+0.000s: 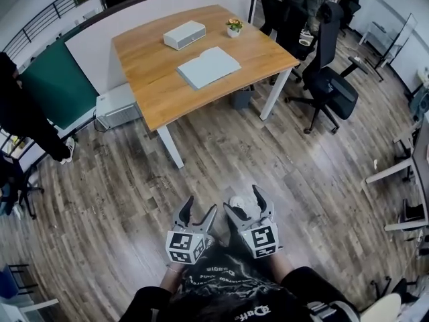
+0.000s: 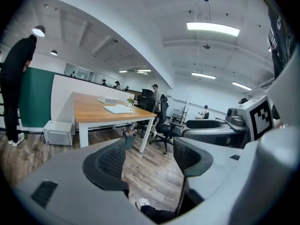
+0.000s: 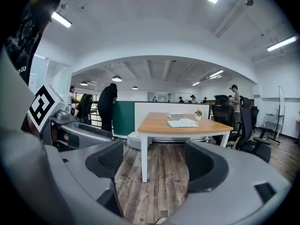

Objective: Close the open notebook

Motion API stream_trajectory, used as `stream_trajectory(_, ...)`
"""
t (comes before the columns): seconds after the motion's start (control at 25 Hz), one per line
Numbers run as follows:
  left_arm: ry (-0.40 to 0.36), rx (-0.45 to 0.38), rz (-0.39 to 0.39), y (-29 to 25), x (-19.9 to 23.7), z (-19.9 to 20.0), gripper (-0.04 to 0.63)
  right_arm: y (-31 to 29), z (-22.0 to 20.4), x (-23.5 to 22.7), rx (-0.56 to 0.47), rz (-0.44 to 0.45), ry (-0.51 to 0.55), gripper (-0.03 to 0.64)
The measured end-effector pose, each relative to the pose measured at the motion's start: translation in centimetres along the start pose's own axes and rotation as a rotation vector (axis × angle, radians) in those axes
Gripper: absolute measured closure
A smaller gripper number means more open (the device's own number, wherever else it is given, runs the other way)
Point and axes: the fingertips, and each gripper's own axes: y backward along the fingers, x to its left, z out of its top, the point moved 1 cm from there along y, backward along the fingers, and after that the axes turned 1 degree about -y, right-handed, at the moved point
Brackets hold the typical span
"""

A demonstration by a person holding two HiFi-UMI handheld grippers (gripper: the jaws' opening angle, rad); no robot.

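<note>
Head view shows the notebook (image 1: 208, 67) lying open on the table (image 1: 149, 79), well apart from both grippers. The left gripper (image 1: 201, 206) and right gripper (image 1: 242, 202) have their jaws apart and empty. The step in hand looks like the approach; the next move calls for getting within reach of a page edge.

The surface (image 1: 154, 66) shows a smooth, warm wood-grain top with a low sheen, on white painted legs (image 1: 169, 146) that look like metal. The notebook (image 1: 208, 67) on it has a pale, matt face, and a white box (image 1: 184, 35) has a smooth matt shell, seemingly plastic. The floor (image 1: 120, 186) is grey-brown wood-look plank, streaky and faintly glossy. The left hand-held gripper (image 1: 201, 205) and right hand-held gripper (image 1: 242, 200) are matt grey plastic; their pads (image 2: 112, 161) are black with a fine mesh-like texture. An office chair (image 1: 332, 86) is matt black.
</note>
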Motion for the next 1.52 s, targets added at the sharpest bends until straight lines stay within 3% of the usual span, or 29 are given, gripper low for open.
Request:
stream_trajectory(0.6, 0.088, -0.034, 0.163, -14.4, 3.5, 6.2, 0.264, -12.7, 4.0, -12.5, -0.006, 0.173, 0.063, 0.216)
stream_trajectory(0.92, 0.117, -0.035, 0.248, -21.1, 3.5, 7.5, 0.264, -16.5, 4.2, -17.7, 0.021, 0.271, 0.104, 0.218)
stream_trajectory(1.24, 0.110, -0.004, 0.279, -24.4, 3.2, 7.7, 0.264, -18.6, 3.1, -21.3, 0.069, 0.259, 0.084, 0.232)
stream_trajectory(1.52, 0.135, -0.002, 0.283, -26.9, 5.5, 8.6, 0.264, -20.3, 3.6, -22.7, 0.067, 0.240, 0.069, 0.232)
